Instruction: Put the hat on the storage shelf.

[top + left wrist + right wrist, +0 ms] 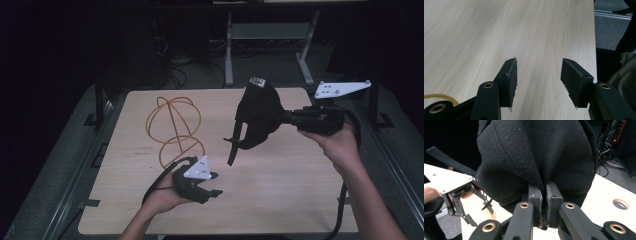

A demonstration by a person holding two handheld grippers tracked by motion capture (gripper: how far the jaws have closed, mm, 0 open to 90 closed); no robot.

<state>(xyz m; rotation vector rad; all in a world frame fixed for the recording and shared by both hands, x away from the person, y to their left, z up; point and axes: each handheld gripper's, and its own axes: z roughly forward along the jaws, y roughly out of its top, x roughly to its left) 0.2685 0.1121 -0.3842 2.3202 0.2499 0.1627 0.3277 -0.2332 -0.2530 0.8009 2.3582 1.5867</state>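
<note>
Right tongs (543, 195) pinch a fold of a black cap (260, 112), holding it in the air above the far right part of the bench (280, 200), its strap (233, 148) dangling. Left tongs (537, 75) are spread wide, low near the front left edge, beside an orange wire frame (172, 127).

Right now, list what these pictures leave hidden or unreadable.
- Black cap: its front and inside, turned away in the high view; the fabric fills the right gripper view.
- Cap's white label: too small to read.
- Orange cable: cut off by the left gripper view's edge.
</note>
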